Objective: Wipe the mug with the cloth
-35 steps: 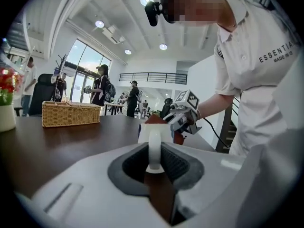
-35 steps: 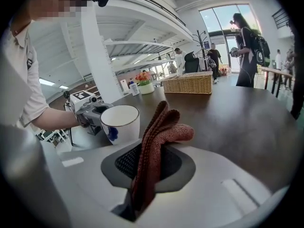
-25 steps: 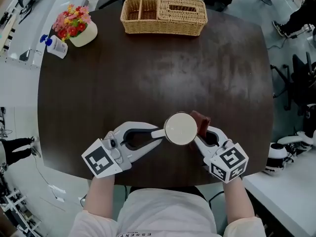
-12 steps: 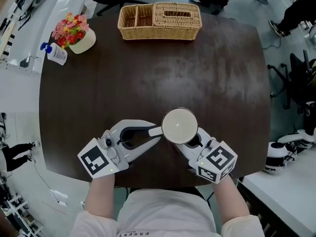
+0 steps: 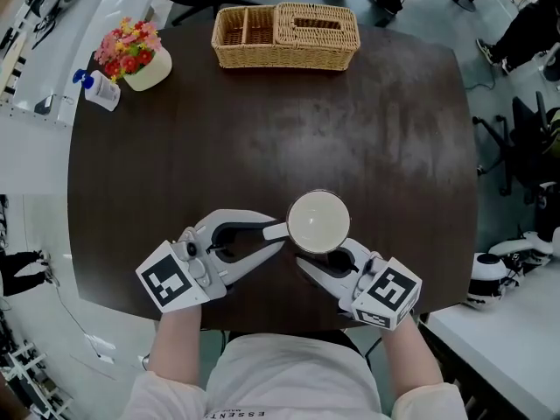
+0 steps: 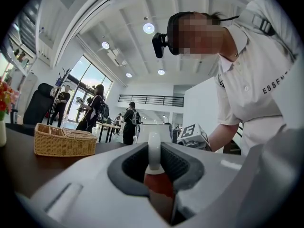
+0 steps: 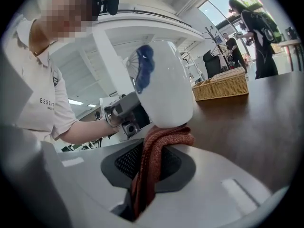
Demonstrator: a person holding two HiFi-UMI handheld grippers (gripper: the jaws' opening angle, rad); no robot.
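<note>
A white mug [image 5: 318, 221] is held up over the dark round table [image 5: 262, 129], seen from above in the head view. My left gripper [image 5: 282, 232] is shut on the mug's handle [image 6: 154, 148]. In the right gripper view the mug [image 7: 164, 84] is tilted and bears a blue mark. My right gripper [image 7: 147, 175] is shut on a rust-red cloth [image 7: 164, 137], which presses against the mug's lower end. In the head view the right gripper [image 5: 325, 257] sits just below the mug, on my side of it, and the cloth is hidden there.
A wicker basket [image 5: 286, 30] stands at the table's far edge. A pot of flowers [image 5: 136, 55] and a small bottle [image 5: 96, 88] sit at the far left. The table's near edge runs just under both grippers. People stand in the background beyond the table.
My right gripper has swung with the cloth from the mug's right side round to its near underside, so the cloth is out of sight from above. The left gripper and mug barely moved.
</note>
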